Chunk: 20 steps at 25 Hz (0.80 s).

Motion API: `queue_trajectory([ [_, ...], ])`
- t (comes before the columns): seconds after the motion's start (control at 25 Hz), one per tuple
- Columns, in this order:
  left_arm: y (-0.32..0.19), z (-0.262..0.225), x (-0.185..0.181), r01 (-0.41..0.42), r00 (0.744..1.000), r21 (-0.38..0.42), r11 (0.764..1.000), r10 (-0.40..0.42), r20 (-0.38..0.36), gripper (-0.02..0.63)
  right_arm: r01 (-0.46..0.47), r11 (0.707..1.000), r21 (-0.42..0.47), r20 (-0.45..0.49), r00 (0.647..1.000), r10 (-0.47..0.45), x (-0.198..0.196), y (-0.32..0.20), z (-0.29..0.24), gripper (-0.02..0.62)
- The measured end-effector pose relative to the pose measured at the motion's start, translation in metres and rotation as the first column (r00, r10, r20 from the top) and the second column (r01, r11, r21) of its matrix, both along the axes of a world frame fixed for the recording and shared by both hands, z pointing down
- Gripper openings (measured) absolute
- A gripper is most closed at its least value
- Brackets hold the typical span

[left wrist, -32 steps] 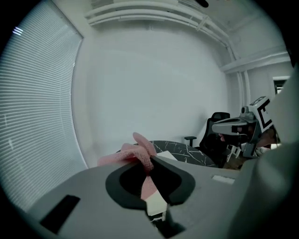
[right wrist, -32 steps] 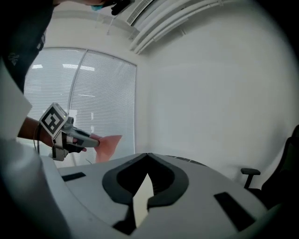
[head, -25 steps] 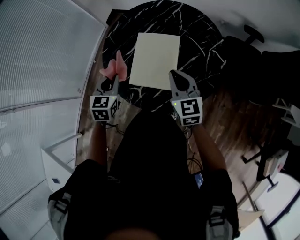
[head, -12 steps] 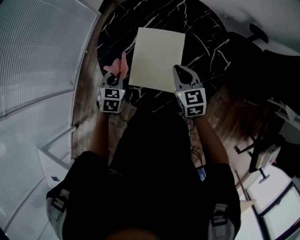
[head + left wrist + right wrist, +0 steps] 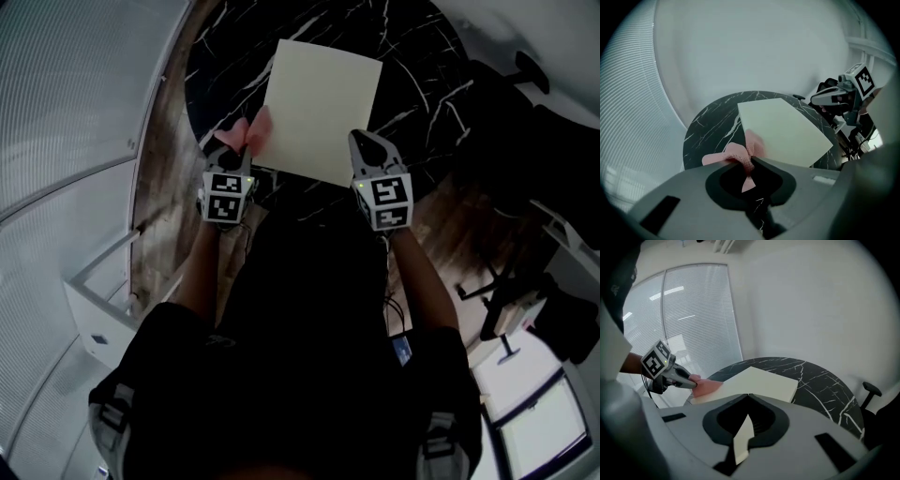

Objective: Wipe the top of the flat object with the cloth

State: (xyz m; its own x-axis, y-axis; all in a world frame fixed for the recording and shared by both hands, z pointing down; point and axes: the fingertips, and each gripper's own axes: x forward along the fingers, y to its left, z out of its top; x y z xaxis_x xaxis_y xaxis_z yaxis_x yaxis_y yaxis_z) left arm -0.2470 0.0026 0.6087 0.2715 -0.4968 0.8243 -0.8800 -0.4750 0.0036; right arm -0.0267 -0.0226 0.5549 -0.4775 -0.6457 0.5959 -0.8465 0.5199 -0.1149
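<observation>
My left gripper is clamped on the pink cloth, which rests on the near left corner of the flat cream board — the board lies in the middle of the round black marble table. My right gripper pinches the board's near right corner — jaws closed on it.

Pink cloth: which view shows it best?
Left gripper view: the cloth sits close up, pinched in the left tool, at the edge of the board. Head view shows it small from above; right gripper view, a distant pink patch.
</observation>
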Motion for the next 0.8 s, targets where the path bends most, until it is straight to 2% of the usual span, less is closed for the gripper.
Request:
queue_trajectory([
  [0.24,0.011,0.011,0.012,0.106,0.994,-0.039,0.994,-0.106,0.003,0.020,0.126,0.991,-0.035,0.026,0.992,-0.125,-0.007,0.004,0.022,-0.005],
  [0.4,0.012,0.014,0.022,0.133,0.991,-0.044,0.990,-0.133,0.010,0.020,0.145,0.988,-0.055,0.055,0.988,-0.142,-0.002,0.001,0.029,-0.005],
  [0.64,0.019,0.021,0.031,0.214,0.974,-0.074,0.974,-0.219,-0.059,0.020,0.176,0.982,-0.065,0.072,0.983,-0.171,0.000,0.008,0.031,-0.005],
  [0.8,0.020,0.023,0.033,0.228,0.972,-0.065,0.972,-0.231,-0.042,0.020,0.186,0.980,-0.070,0.081,0.980,-0.180,0.001,0.008,0.031,-0.005],
])
